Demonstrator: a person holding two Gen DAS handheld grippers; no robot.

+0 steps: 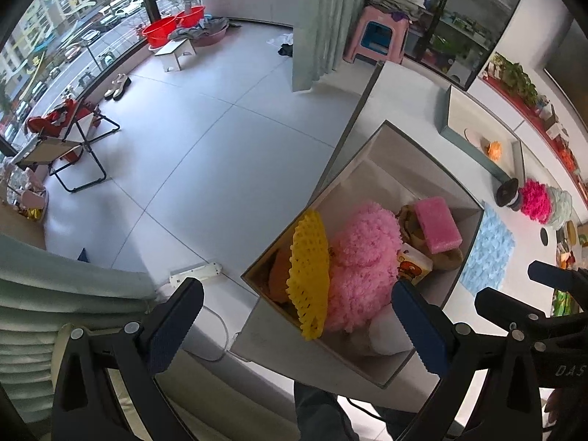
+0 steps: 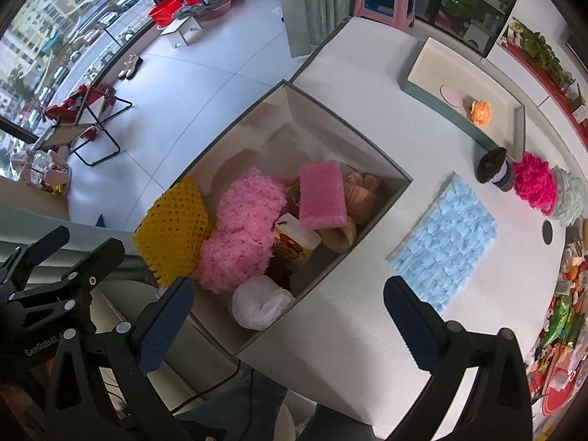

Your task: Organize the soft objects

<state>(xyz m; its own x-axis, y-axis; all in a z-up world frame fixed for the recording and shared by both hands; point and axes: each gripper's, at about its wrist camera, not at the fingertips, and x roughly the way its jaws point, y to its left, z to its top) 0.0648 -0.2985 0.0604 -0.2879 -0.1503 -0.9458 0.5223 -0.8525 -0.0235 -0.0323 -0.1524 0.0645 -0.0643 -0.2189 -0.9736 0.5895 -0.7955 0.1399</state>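
Both my jaws are spread wide with nothing between them: my left gripper [image 1: 297,325] hangs over the near left corner of the grey box [image 2: 371,161], my right gripper [image 2: 290,316] over its near right wall. The box sits at the near left of the white table [image 2: 367,330] and is packed with soft things: a yellow foam net [image 2: 172,228] leaning at its left wall, a fluffy pink plush [image 2: 242,228] beside it, a pink sponge [image 2: 321,194] lying on top toward the far right, and a white bag [image 2: 259,303] at the near corner. A blue fluffy mat [image 2: 448,242] lies flat on the table just right of the box. Farther right stands a magenta pompom [image 2: 534,182].
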